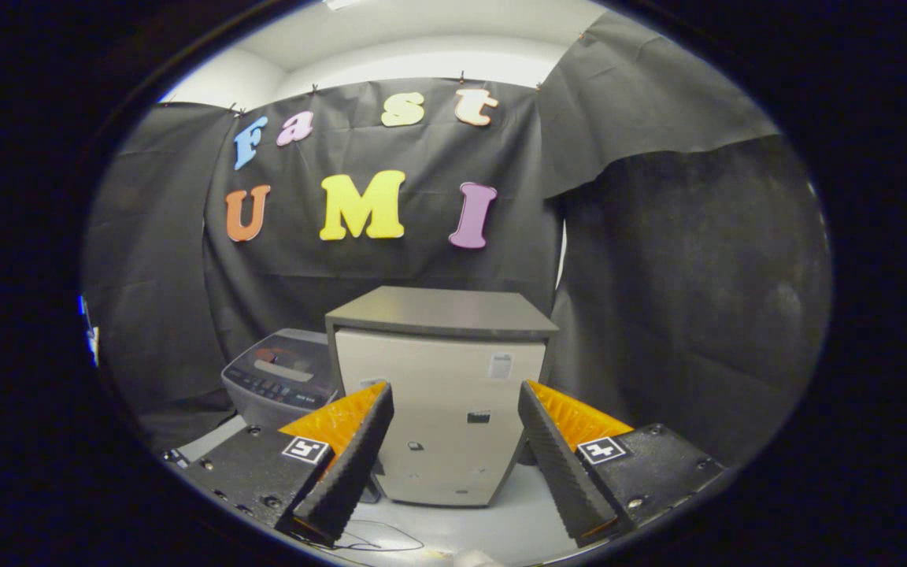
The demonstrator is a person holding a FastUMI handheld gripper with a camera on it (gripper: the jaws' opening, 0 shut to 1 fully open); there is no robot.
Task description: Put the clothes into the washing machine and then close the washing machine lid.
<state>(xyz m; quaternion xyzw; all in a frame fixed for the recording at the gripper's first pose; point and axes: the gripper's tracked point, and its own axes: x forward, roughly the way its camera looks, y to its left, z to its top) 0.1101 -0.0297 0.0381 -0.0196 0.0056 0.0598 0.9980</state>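
A small grey washing machine (282, 378) stands low at the left, its lid down and its control panel facing me. Part of it is hidden behind a pale cabinet (442, 394) with a dark flat top, which stands straight ahead beyond the fingers. My gripper (453, 453) is open, its two fingers spread wide with nothing between them, and the cabinet's front shows through the gap. The left finger (351, 465) overlaps the lower right corner of the washing machine in view.
Black cloth walls close the booth behind and to the right. The pale floor (501, 528) runs under the fingers, with a thin dark cable (379, 543) lying on it near the left finger.
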